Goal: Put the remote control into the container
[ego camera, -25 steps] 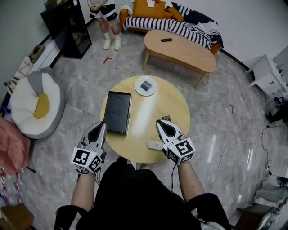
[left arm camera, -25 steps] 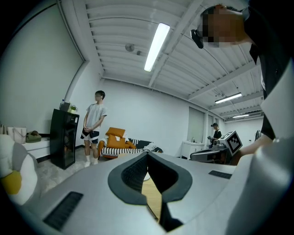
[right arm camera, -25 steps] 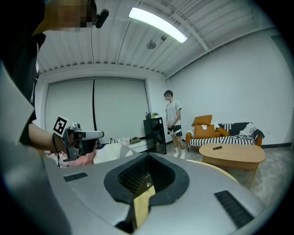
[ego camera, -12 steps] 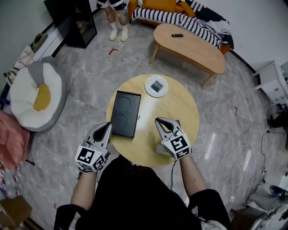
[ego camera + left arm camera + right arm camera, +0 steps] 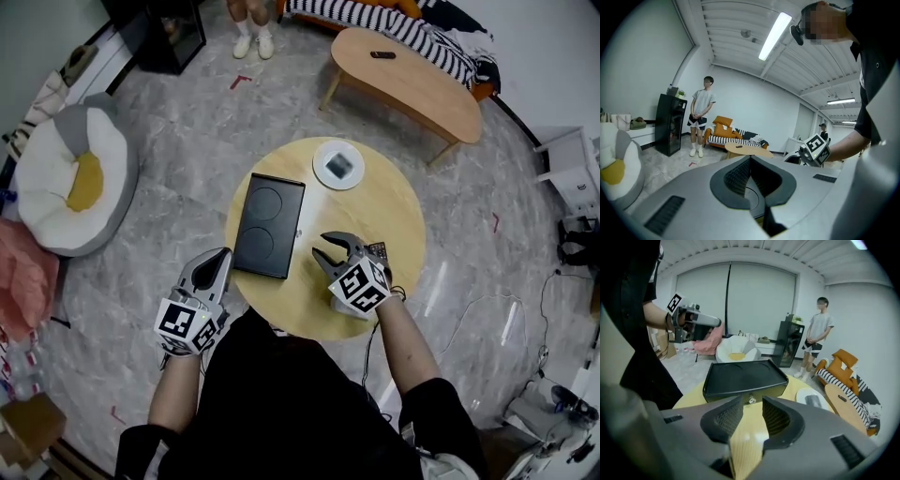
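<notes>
The container is a flat black case (image 5: 269, 225), lid closed, on the left half of the round wooden table (image 5: 394, 202); the right gripper view shows its front and latch (image 5: 743, 376). A dark remote control (image 5: 378, 251) lies on the table just right of my right gripper (image 5: 324, 248). That gripper (image 5: 751, 402) points down at the case's front; its jaws have just been opening and nothing is between them. My left gripper (image 5: 215, 268) hovers by the table's left front edge, its jaws (image 5: 750, 157) shut and empty.
A white plate (image 5: 337, 165) with a grey object sits at the table's far side. Beyond are a long coffee table (image 5: 412, 84) with another remote (image 5: 382, 54), a striped sofa, a black cabinet (image 5: 670, 123), a standing person (image 5: 702, 115) and a bean bag (image 5: 66, 173) on the left.
My right gripper moved forward over the table toward the case, tipped downward, and its jaws opened. The white remote by the front edge is now hidden behind it. The left gripper crept forward.
</notes>
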`<move>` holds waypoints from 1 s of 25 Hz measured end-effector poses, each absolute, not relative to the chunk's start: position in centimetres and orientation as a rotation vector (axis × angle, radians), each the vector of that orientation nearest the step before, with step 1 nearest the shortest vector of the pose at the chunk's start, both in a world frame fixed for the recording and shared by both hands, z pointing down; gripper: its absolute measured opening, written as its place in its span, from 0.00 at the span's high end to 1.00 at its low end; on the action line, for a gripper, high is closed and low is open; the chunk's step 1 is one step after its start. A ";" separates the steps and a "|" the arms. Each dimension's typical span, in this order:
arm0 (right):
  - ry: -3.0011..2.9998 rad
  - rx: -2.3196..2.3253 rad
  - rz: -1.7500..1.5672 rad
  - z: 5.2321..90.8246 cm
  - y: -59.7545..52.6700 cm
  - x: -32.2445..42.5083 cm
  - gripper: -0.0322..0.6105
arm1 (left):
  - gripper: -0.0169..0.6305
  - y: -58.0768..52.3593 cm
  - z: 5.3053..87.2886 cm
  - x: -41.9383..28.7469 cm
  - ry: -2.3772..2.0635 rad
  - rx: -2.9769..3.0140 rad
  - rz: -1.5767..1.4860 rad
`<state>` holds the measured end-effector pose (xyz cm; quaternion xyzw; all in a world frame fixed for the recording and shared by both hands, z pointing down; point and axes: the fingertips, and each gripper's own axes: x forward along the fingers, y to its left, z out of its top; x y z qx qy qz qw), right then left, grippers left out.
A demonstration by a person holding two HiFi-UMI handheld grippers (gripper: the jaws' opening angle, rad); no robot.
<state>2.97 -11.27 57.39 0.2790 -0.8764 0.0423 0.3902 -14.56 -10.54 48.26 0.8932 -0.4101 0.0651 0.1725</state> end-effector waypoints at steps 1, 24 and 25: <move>-2.201 0.673 0.093 58.1 -11.4 2.8 0.77 | 0.96 -10.6 48.4 -14.7 -1.165 2.529 0.187; -1.974 0.377 -0.029 67.0 -13.7 0.0 0.74 | 0.96 -12.3 50.8 -17.3 -1.182 2.465 0.239; -1.975 0.373 -0.031 67.0 -13.8 -0.1 0.74 | 0.96 -12.4 50.9 -17.5 -1.186 2.461 0.240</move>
